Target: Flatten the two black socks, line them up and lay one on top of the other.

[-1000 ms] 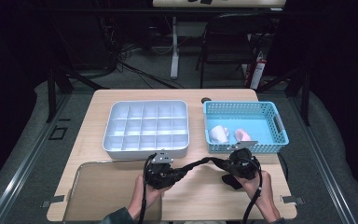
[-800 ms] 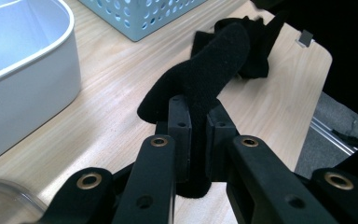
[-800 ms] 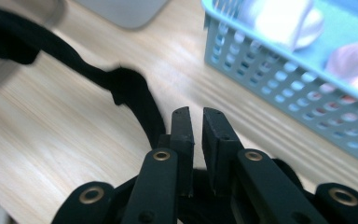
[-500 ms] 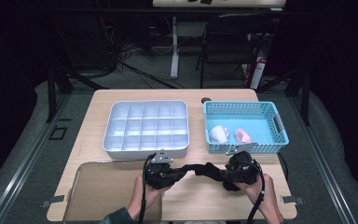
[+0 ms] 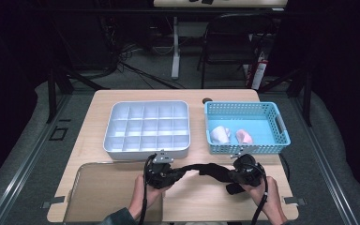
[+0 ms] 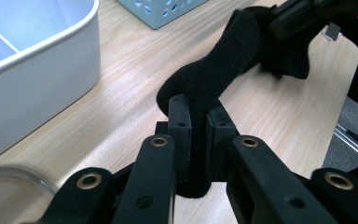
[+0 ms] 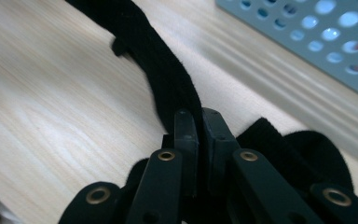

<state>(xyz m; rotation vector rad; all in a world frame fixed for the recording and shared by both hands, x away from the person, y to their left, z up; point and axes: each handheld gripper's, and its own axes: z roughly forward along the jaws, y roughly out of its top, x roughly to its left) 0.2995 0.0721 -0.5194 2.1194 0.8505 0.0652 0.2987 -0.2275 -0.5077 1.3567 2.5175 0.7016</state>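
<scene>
Black sock betw. both grippers' jaws

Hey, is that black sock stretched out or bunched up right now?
Stretched out: the black sock spans between the left tongs and right tongs, each shut on one end.

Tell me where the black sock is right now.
In the high view the black sock is stretched between the left gripper and the right gripper, over the table's near edge, just in front of the white divided tray and the blue basket.
</scene>
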